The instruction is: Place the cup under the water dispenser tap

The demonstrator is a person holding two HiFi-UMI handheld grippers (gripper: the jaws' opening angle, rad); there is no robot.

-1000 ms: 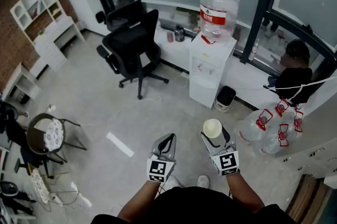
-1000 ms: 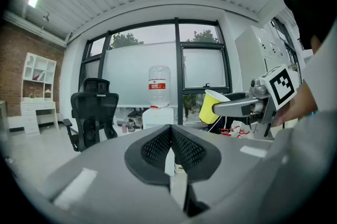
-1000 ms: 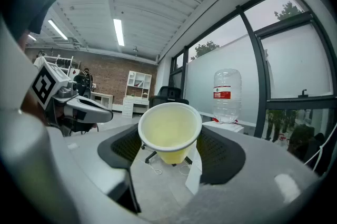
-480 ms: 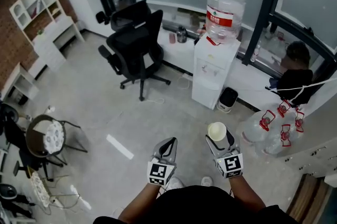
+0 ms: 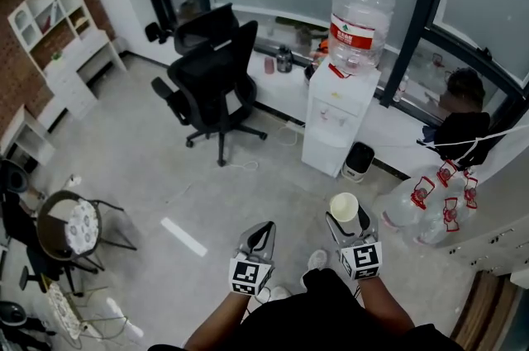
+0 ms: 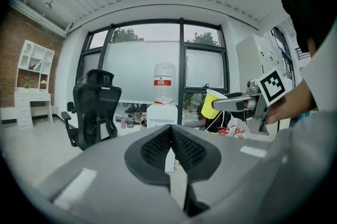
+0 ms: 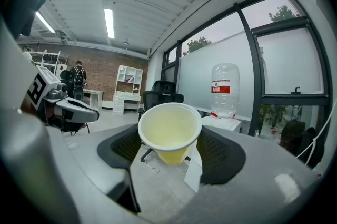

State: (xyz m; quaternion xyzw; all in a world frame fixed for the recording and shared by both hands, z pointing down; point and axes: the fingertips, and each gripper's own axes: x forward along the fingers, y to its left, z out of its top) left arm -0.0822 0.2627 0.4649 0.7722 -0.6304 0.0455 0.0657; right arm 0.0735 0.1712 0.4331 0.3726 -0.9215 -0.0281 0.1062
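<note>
Right gripper (image 5: 345, 219): we see it clamped on the cup (image 7: 169, 132), upright.
Left gripper (image 5: 263, 229): pressed closed, nothing inside.
Water dispenser (image 5: 335, 122): twelve o'clock from cup, well apart.

Grey concrete floor (image 5: 149, 151), black office chair (image 5: 216, 77) on castors mid-room; white water dispenser (image 5: 337, 126) by the window, small black bin (image 5: 357, 160) just beside it; red-capped water jugs (image 5: 407, 209) at right; white tape strip (image 5: 183, 236), round-seat chair (image 5: 70, 224) at left
</note>
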